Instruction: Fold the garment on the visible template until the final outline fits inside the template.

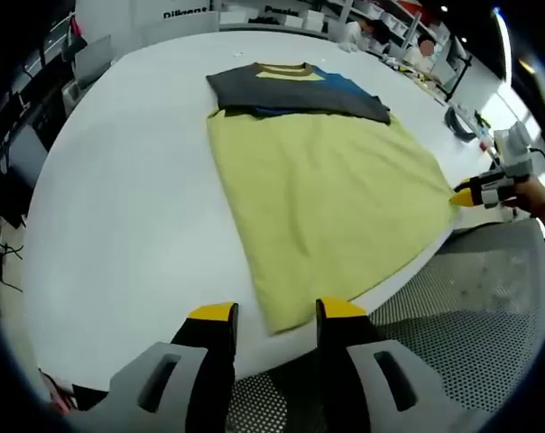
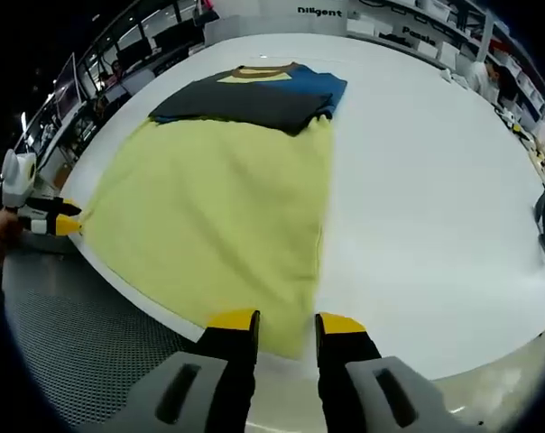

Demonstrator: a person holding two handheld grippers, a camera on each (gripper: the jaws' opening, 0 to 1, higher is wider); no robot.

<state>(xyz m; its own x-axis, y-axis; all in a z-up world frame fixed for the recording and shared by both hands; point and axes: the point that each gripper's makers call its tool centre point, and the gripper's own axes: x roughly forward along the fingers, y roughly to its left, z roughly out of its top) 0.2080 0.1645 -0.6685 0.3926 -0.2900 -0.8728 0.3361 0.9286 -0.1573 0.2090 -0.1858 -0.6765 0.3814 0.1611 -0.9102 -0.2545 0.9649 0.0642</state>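
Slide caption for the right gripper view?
Open right gripper at the near corner of a yellow garment spread on a white table.

Bright, even overhead light; fisheye bending and soft blur at edges.

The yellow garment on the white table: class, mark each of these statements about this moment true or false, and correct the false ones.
1. The yellow garment lies spread flat on the white table. True.
2. A dark folded piece lies at the garment's far end. True.
3. The left gripper is clamped on the garment's hem. False: its jaws stand apart, just short of the near corner.
4. The right gripper holds the garment lifted off the table. False: it is open, and the cloth lies flat.
5. The garment's near edge reaches the table's edge. True.
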